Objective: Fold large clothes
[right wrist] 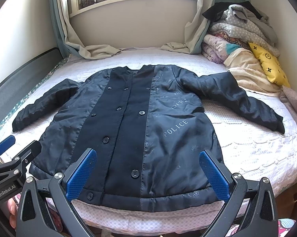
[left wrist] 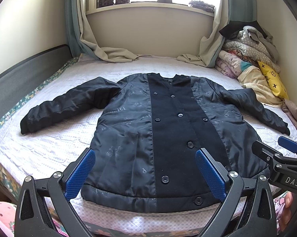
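A large black coat [left wrist: 168, 130] [right wrist: 132, 122] lies flat on the bed, front up, buttoned, collar toward the window, both sleeves spread out to the sides. Grey "POLICE" lettering covers its shiny side panels. My left gripper [left wrist: 146, 169] hovers open over the hem's left half, nothing between its blue pads [left wrist: 80, 174]. My right gripper [right wrist: 148, 171] is open above the hem's right half, also empty. Each gripper shows at the edge of the other's view: the right gripper [left wrist: 274, 148] and the left gripper [right wrist: 16, 144].
The white quilted bedspread [left wrist: 55, 144] [right wrist: 253, 142] surrounds the coat. A heap of folded blankets and a yellow pillow [left wrist: 272, 81] [right wrist: 268, 65] fills the far right corner. Curtains [left wrist: 109, 53] drape onto the bed's far edge. A dark headboard [left wrist: 26, 73] runs along the left.
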